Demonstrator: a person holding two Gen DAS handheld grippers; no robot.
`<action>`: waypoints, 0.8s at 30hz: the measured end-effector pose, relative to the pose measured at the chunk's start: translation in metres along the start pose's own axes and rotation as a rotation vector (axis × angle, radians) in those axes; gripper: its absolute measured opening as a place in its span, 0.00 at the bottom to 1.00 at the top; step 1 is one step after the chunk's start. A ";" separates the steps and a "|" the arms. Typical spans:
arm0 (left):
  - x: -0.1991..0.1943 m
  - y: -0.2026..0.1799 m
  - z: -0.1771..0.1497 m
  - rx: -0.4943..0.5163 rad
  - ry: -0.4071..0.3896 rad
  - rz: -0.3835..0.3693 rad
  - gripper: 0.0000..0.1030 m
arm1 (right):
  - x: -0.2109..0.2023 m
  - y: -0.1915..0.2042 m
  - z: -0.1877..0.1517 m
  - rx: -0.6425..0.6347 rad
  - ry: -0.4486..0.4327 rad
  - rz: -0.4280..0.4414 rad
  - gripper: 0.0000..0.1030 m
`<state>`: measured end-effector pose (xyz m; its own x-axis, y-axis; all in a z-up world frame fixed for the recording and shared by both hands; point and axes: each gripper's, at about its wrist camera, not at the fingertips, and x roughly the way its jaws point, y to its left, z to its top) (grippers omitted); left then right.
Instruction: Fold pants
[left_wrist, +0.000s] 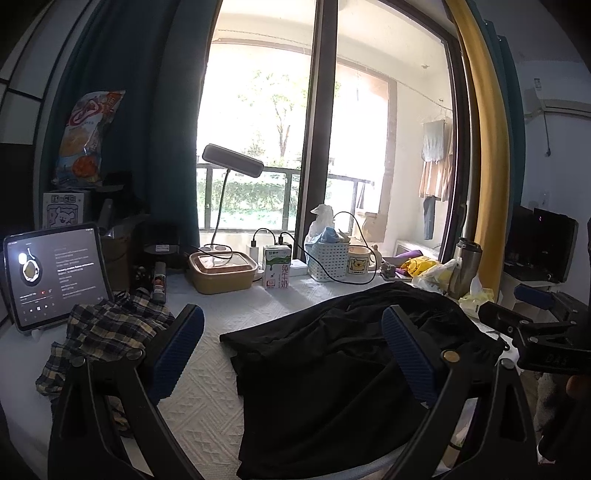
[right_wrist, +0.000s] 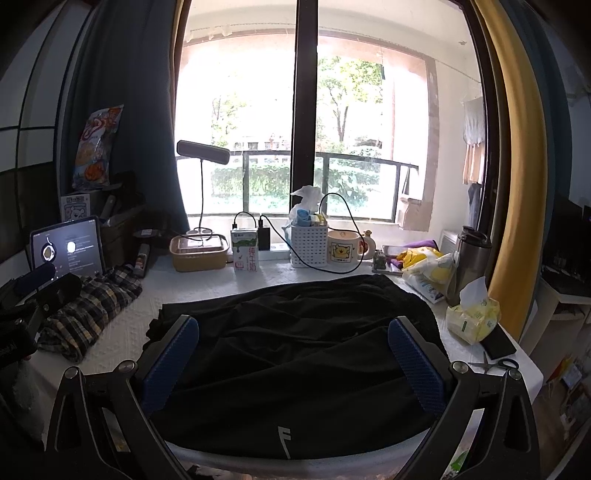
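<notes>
Black pants (right_wrist: 295, 354) lie in a loose, wrinkled heap on the white textured table cover (right_wrist: 122, 321), a small grey logo near the front edge. They also show in the left wrist view (left_wrist: 332, 369), right of centre. My left gripper (left_wrist: 291, 350) is open and empty, above the pants' left edge; its right finger is over the cloth. My right gripper (right_wrist: 293, 362) is open and empty, its blue pads either side of the pants. Each gripper appears at the edge of the other's view.
A plaid shirt (left_wrist: 103, 339) lies crumpled at the left beside a lit tablet (left_wrist: 55, 273). Along the window stand a lunch box (right_wrist: 199, 251), milk carton (right_wrist: 245, 249), white basket (right_wrist: 308, 240), mug (right_wrist: 345, 249), steel flask (right_wrist: 467, 262). Tissue pack (right_wrist: 472, 314) and scissors (right_wrist: 495, 363) sit right.
</notes>
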<state>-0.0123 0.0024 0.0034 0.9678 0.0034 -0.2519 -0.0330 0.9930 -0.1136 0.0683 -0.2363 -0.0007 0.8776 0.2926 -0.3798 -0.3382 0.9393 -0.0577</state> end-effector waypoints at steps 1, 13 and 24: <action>0.000 0.000 0.001 -0.001 0.000 -0.001 0.94 | 0.000 0.000 0.000 0.000 -0.001 0.000 1.00; 0.001 0.003 0.003 0.000 0.005 -0.002 0.94 | 0.001 0.000 0.000 0.005 -0.001 0.001 1.00; 0.001 0.002 0.003 0.008 0.006 -0.005 0.94 | 0.000 0.001 -0.001 0.002 0.000 0.001 1.00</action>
<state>-0.0112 0.0051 0.0056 0.9664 -0.0025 -0.2569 -0.0258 0.9940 -0.1068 0.0680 -0.2353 -0.0016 0.8774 0.2934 -0.3796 -0.3380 0.9395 -0.0552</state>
